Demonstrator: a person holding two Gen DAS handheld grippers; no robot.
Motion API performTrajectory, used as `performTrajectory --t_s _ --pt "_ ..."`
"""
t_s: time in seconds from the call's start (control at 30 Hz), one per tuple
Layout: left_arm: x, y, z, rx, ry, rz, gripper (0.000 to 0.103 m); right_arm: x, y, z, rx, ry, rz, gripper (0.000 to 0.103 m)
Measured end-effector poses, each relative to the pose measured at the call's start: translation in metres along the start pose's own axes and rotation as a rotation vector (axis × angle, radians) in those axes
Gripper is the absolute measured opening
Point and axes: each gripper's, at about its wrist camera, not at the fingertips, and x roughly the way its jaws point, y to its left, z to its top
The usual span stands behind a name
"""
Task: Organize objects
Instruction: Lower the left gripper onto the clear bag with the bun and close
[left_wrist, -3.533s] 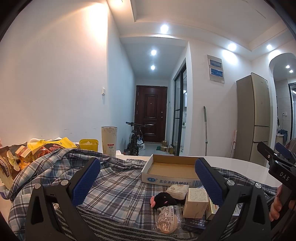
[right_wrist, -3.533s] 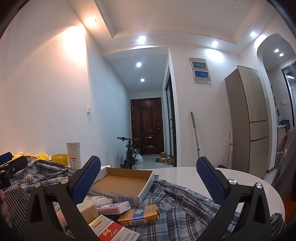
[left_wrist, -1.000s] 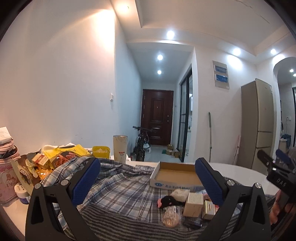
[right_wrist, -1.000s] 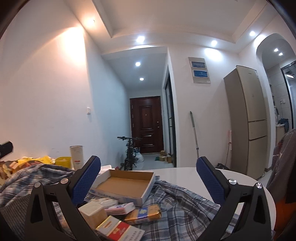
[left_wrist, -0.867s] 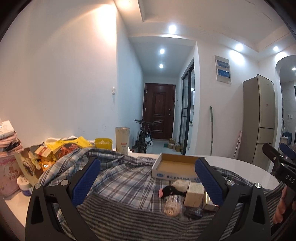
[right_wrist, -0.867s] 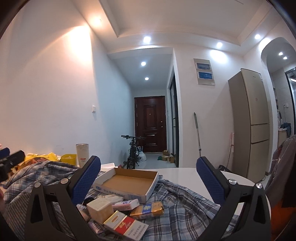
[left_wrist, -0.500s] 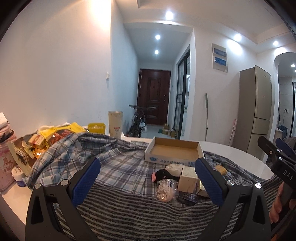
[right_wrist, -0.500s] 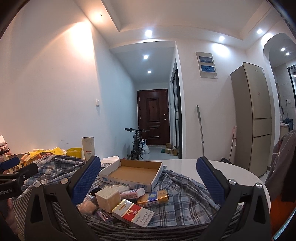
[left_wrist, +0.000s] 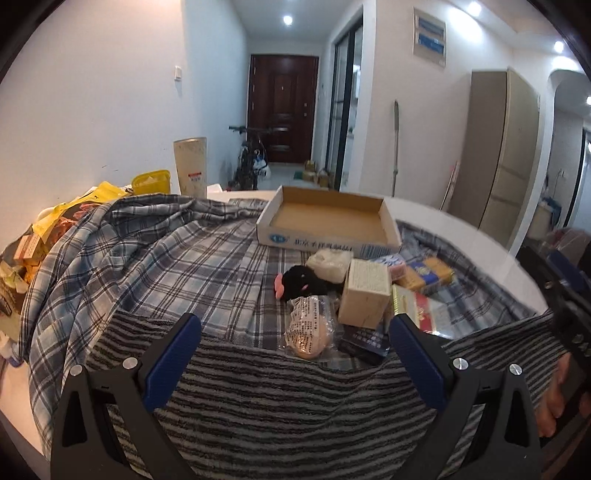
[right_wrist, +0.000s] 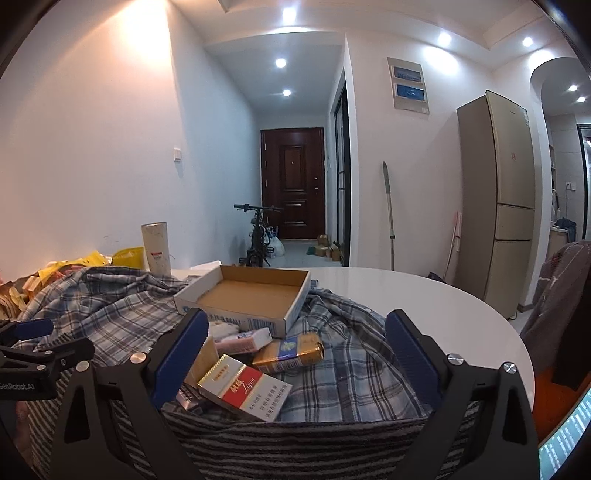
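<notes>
Small packets and boxes (left_wrist: 364, 295) lie heaped on a plaid shirt (left_wrist: 155, 258) on the white bench (right_wrist: 424, 295), at 6 o'clock from the empty cardboard tray (left_wrist: 328, 221). Several hide one another. Left hand-held gripper (left_wrist: 293, 350) is spread wide, empty, the heap at its 12 o'clock. Right hand-held gripper (right_wrist: 293, 354) is closing, its pads clear of the red-and-white carton (right_wrist: 245, 387) between them.

Snack packets (left_wrist: 22, 254) cut off at left edge.
</notes>
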Motion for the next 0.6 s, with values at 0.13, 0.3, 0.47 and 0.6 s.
performTrajectory --t_s 0.13,0.3,0.47,0.6 --pt "0.028 -0.004 0.003 0.002 0.089 -0.059 0.097 0.004 -0.006 -0.003 0.02 0.02 0.026 0.092" --pt "0.057 -0.005 0.007 -0.029 0.185 -0.093 0.091 0.006 -0.004 -0.003 0.002 0.044 0.021 0.092" --pt "0.081 -0.006 0.003 -0.027 0.274 -0.091 0.079 0.003 -0.011 -0.004 0.017 0.039 0.013 0.092" --pt "0.09 -0.008 0.0 -0.015 0.308 -0.077 0.063 0.007 -0.02 -0.008 0.039 0.054 0.003 0.092"
